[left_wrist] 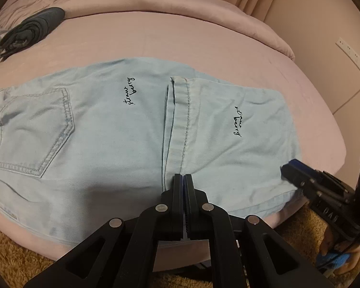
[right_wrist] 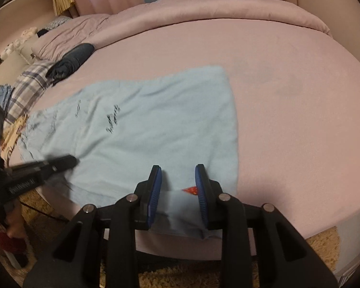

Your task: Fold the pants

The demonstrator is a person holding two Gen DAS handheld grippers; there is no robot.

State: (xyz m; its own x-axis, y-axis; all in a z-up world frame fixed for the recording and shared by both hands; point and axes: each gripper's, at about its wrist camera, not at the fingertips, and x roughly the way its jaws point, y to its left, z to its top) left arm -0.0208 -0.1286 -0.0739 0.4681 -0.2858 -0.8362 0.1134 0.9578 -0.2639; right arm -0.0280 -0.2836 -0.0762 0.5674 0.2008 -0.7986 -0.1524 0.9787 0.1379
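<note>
Light-blue pants [left_wrist: 103, 129] flat on pink bed [left_wrist: 180, 36], legs already stacked and leg ends doubled back over, hem [left_wrist: 180, 124] lying mid-garment; at least one further fold toward waist probably left. Left gripper [left_wrist: 183, 176] pressed together at near end of hem, whether pinching cloth unclear. Right gripper [right_wrist: 178, 180] spread partway at near right corner of pants, denim between pads [right_wrist: 156, 192], no squeeze visible.

Pants [left_wrist: 103, 129] lie flat across the near edge of the bed [left_wrist: 180, 36], leg ends folded over at three o'clock, a rolled garment [left_wrist: 33, 27] on the bed at ten o'clock, rug [left_wrist: 16, 256] below.
</note>
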